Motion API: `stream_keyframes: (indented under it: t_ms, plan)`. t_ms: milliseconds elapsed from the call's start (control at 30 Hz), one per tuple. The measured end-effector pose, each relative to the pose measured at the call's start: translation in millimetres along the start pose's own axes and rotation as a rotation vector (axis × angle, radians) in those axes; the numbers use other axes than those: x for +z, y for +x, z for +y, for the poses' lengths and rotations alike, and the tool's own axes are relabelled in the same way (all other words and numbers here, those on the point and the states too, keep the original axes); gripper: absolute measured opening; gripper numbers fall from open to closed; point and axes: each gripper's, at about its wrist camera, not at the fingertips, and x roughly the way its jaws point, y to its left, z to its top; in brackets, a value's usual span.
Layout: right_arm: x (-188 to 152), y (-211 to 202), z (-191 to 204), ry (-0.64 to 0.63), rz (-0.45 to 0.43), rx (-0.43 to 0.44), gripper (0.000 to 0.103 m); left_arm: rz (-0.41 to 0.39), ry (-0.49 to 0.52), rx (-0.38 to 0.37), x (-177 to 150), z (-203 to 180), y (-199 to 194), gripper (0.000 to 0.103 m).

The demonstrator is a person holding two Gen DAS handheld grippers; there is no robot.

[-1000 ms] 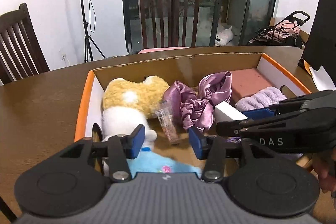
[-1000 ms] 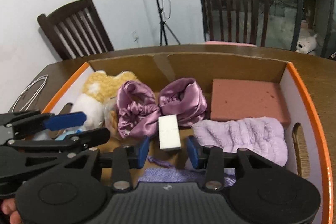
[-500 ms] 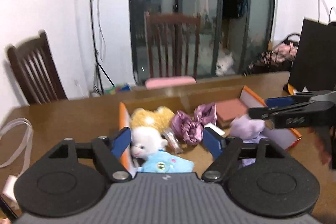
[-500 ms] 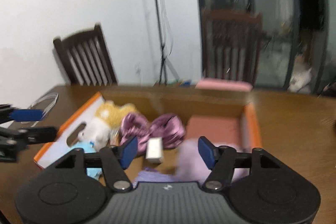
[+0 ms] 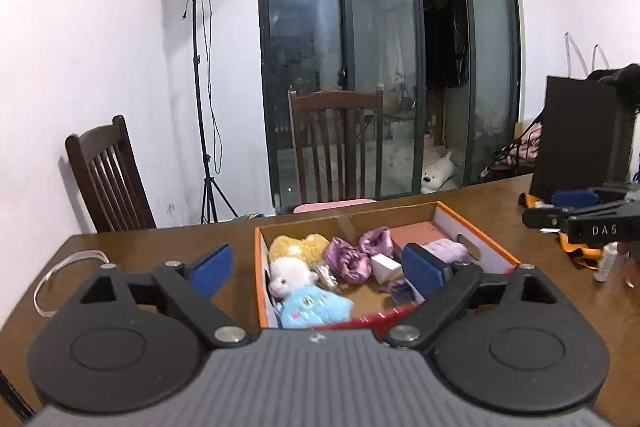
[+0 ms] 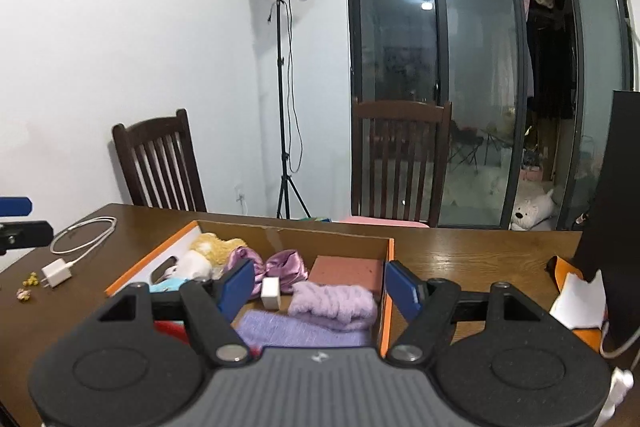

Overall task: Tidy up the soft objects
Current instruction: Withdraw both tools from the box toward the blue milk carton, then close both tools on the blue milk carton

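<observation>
Inside the cardboard box (image 6: 390, 251), near the far edge of the surface (image 6: 480, 259), the soft objects lie together: one yellow plush (image 5: 294, 246) in the far left corner, one white plush in blue clothes (image 5: 304, 295) at the near left wall, two satin scrunchies (image 6: 266, 265) in the middle, one pink sponge (image 6: 346, 269) in the far right corner, one lilac towel (image 6: 334, 303) before it, one purple cloth (image 6: 296, 329) and one small white block (image 6: 271, 291).

Both tools are empty. The left tool (image 5: 316, 267) stands wide, the right tool (image 6: 318, 291) also open; their jaws have just been opening, with nothing between them.

I think the sorting is nearly finished. The risk: a low sweep could catch the box rim and shift it, or pull out the charger cable (image 6: 86, 233) lying at the left edge.
</observation>
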Motion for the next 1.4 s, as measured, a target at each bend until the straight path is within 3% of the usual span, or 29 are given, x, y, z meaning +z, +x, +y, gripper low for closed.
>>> stream_keyframes:
  t_ms: [267, 400, 567, 800, 900, 967, 1133, 1200, 1267, 1367, 1400]
  plan:
    - [-85.5, -82.0, 26.2, 0.03, -0.039, 0.077, 0.074, -0.025, -0.077, 0.002, -90.5, -22.7, -84.3, 0.099]
    - [-133.9, -109.6, 34.9, 0.099, 0.013, 0.125, 0.075, 0.037, -0.131, -0.023, -126.7, -26.9, -108.6, 0.1]
    - [-160.8, -111.5, 36.6, 0.121, 0.085, 0.136, 0.075, 0.049, -0.14, 0.002, -129.4, -20.2, -107.6, 0.099]
    - [-159.5, -98.0, 31.4, 0.182, 0.079, 0.121, 0.074, 0.091, -0.314, -0.069, -119.2, -7.2, -69.6, 0.098]
    - [-146.4, -79.0, 32.2, 0.187, 0.068, 0.111, 0.07, 0.115, -0.317, -0.104, -104.9, -11.5, -36.0, 0.085]
    - [-132.4, -59.8, 32.1, 0.188, 0.06, 0.129, 0.062, 0.121, -0.294, -0.117, -94.7, -19.5, -11.5, 0.075]
    - [-100.8, 10.5, 27.9, 0.258, 0.076, 0.172, 0.046, 0.168, -0.362, -0.188, -72.4, -25.7, 61.0, 0.067]
    - [-94.4, 39.0, 26.0, 0.313, 0.096, 0.169, 0.041, 0.182, -0.367, -0.174, -70.7, -30.5, 86.8, 0.061]
    - [-93.8, 63.6, 26.8, 0.356, 0.109, 0.147, 0.037, 0.212, -0.394, -0.169, -75.5, -31.5, 107.5, 0.045]
    - [-105.1, 84.9, 26.4, 0.423, 0.137, 0.171, 0.028, 0.262, -0.425, -0.223, -87.1, -29.5, 123.9, 0.028]
    - [-108.0, 86.7, 25.8, 0.433, 0.133, 0.185, 0.028, 0.269, -0.422, -0.225, -89.3, -31.2, 126.1, 0.029]
